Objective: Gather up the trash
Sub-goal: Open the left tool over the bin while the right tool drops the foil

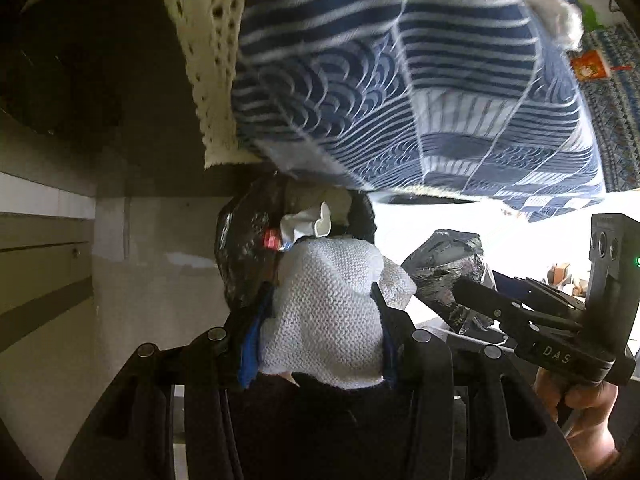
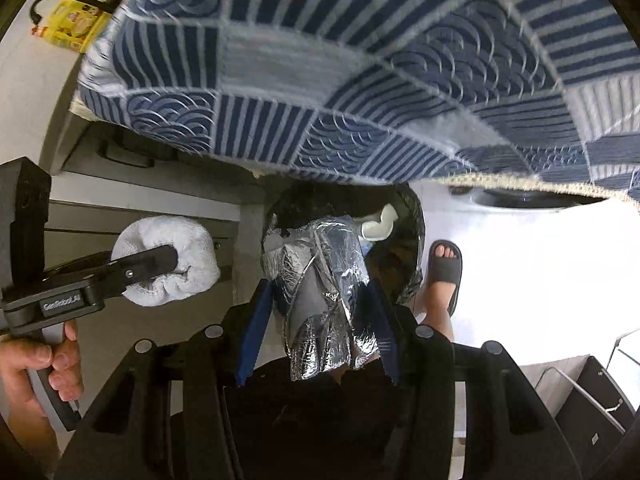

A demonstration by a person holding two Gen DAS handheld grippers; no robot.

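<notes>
Trouble could come mainly from the narrow mouth of the black-lined bin [image 2: 404, 216], which is seen below both tools and is already partly filled: a crumpled white cup [image 2: 378, 222] lies inside it, and in the left wrist view a small red item [image 1: 271, 239] shows beside that cup. The left gripper [image 1: 320, 320] is closed on a white knitted cloth wad [image 1: 324, 300], its jaws only narrowly apart and the pads pressed on both sides of the wad. The right gripper [image 2: 320, 308] is closed in the same way on a crumpled silver foil wrapper [image 2: 320, 272]. Both pieces are held above the bin, not yet inside it.

If both are let go together, one may be pushed aside by the other and land on the floor. The foil is light and stiff, so it could catch on the rim or on a pad. The soft wad may cling to a pad when the jaws are opened.

A blue patterned cloth [image 2: 360, 80] hangs over the edge of the desk just above the bin and hides part of the opening. A sandalled foot [image 2: 442, 268] stands just beside the bin, and a yellow packet [image 2: 70, 26] lies further off on the floor.
</notes>
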